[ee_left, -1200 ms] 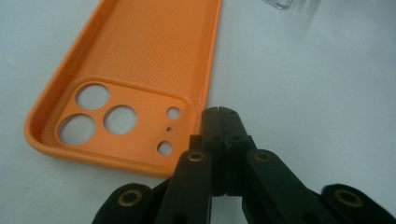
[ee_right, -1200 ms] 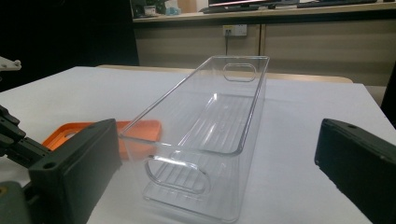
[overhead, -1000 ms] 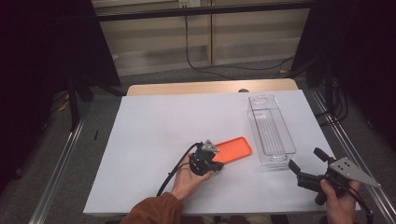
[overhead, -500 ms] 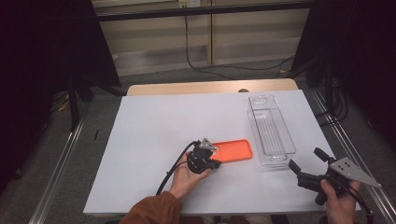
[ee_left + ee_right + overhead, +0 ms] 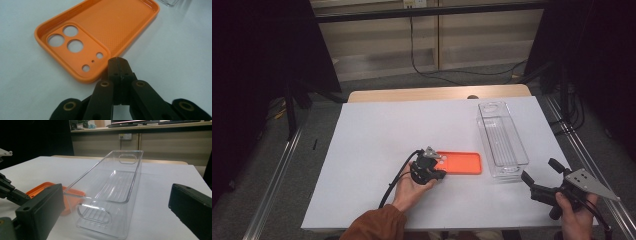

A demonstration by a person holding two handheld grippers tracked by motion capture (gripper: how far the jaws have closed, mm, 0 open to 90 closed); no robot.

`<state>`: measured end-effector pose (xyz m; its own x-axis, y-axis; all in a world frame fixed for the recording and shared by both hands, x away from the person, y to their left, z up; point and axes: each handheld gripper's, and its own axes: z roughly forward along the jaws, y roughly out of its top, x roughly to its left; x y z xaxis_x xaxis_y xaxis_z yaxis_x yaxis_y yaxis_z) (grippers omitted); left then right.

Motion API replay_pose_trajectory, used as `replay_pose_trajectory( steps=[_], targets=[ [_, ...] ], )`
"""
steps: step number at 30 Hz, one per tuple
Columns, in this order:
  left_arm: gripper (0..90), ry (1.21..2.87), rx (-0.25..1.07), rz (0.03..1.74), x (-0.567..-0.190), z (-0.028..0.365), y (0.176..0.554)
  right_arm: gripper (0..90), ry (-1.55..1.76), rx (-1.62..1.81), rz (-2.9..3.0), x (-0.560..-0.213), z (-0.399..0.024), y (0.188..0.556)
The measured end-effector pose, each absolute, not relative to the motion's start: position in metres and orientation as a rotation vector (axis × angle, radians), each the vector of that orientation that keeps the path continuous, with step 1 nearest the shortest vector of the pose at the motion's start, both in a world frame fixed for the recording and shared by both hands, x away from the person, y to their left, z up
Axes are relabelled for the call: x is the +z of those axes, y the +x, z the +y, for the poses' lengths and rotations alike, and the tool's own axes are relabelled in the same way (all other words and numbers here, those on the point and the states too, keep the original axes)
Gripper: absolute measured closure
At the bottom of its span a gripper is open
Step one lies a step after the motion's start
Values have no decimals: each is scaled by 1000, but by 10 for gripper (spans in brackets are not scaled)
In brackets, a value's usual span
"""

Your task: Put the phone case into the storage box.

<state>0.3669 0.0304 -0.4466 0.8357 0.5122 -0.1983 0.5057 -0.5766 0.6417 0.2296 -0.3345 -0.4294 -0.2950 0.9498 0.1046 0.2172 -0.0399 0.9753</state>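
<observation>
An orange phone case point(image 5: 460, 163) lies inside-up on the white table top point(image 5: 377, 135), its camera cut-outs point(image 5: 71, 42) toward my left gripper. My left gripper point(image 5: 428, 169) rests at the case's left end, held from below by a hand. Its jaws are shut, and their tips point(image 5: 118, 62) sit just off the case's rim point(image 5: 100, 75) with nothing seen between them. A clear plastic bin point(image 5: 502, 139) stands empty to the right of the case. My right gripper point(image 5: 541, 171) is held low at the front right, open, and looks along the bin point(image 5: 112, 192).
A wooden strip point(image 5: 437, 93) runs along the table's far edge. Metal rails point(image 5: 272, 185) flank both sides. A black cable point(image 5: 394, 185) trails from the left gripper over the front of the table. The bin's near wall has a handle slot point(image 5: 93, 214).
The orange case has gone from lying slanted to lying straight across the table. The left gripper has edged slightly left at its end. The right gripper has not moved.
</observation>
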Motion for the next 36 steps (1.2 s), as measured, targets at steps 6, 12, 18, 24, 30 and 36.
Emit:
replay_pose_trajectory(
  steps=[6,12,18,24,30,36],
  targets=[
    [900,2290,22,755,-446,33,370,0,1258,1385,1568,-430,-334,230],
    [900,2295,49,761,-445,33,371,0,1258,1385,1569,-430,-334,230],
    [900,2278,54,779,-445,36,375,0,1259,1384,1569,-430,-334,230],
    [900,2263,58,792,-446,38,377,0,1255,1383,1569,-430,-334,230],
    [900,2258,63,804,-446,39,380,0,1254,1384,1571,-430,-334,230],
    [900,2268,74,802,-445,38,382,0,1260,1385,1572,-430,-334,230]
  ],
)
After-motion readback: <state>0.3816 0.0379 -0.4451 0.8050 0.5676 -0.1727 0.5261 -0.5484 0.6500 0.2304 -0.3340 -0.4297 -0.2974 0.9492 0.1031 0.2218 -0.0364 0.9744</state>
